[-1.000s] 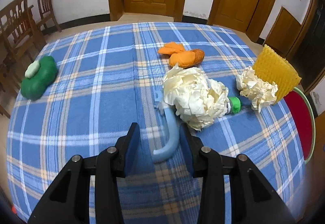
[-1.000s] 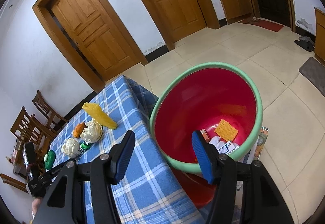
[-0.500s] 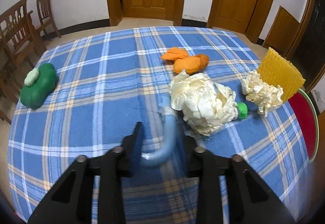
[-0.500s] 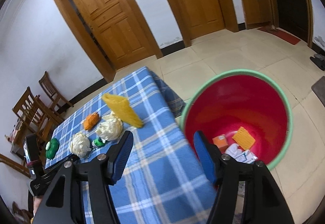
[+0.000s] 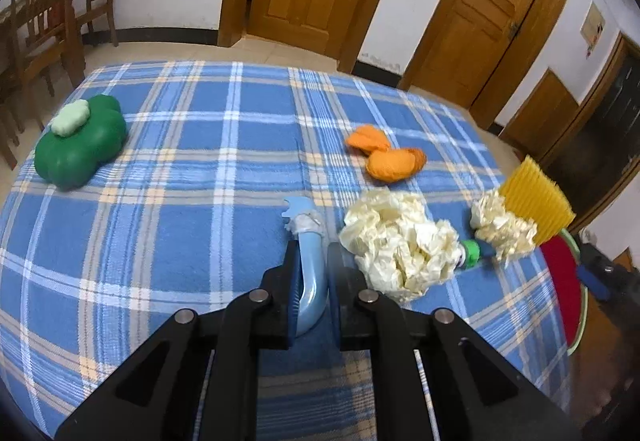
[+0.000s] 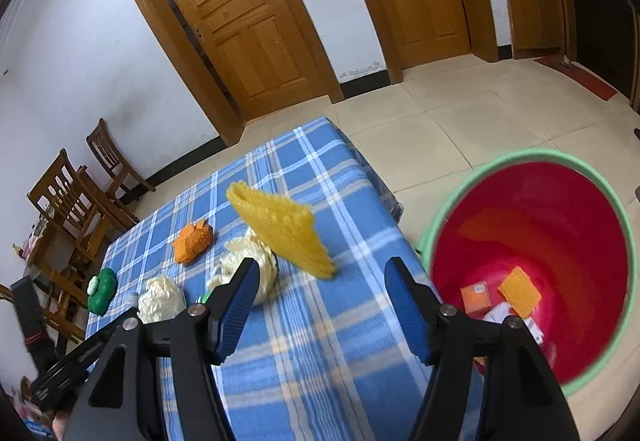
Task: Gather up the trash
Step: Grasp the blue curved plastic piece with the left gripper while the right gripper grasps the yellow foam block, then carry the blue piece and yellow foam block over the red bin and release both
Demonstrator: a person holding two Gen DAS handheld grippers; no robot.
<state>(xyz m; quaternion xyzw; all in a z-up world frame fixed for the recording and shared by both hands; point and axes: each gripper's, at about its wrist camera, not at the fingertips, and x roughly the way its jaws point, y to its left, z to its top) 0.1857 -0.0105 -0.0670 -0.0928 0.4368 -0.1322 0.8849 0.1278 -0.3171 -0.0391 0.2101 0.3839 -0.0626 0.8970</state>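
My left gripper (image 5: pixel 311 261) is shut on a curved light-blue plastic piece (image 5: pixel 308 257) and holds it just above the blue plaid table (image 5: pixel 180 209). A large crumpled paper wad (image 5: pixel 400 245) lies right of it, then a green bottle cap (image 5: pixel 472 253), a smaller paper wad (image 5: pixel 502 227) and a yellow sponge (image 5: pixel 534 201). My right gripper (image 6: pixel 320 277) is open and empty over the table's right edge, with the yellow sponge (image 6: pixel 280 229) just ahead. The red bin with a green rim (image 6: pixel 452 201) stands to its right and holds several scraps.
An orange cloth piece (image 5: pixel 390 159) lies mid-table and a green clover-shaped toy (image 5: pixel 78 145) at the far left. Wooden chairs (image 5: pixel 40 25) stand beyond the table's left side. Wooden doors (image 6: pixel 240 21) line the far wall.
My left gripper has closed on the blue plastic piece and lifted it. My right gripper has swung left from over the bin towards the table.
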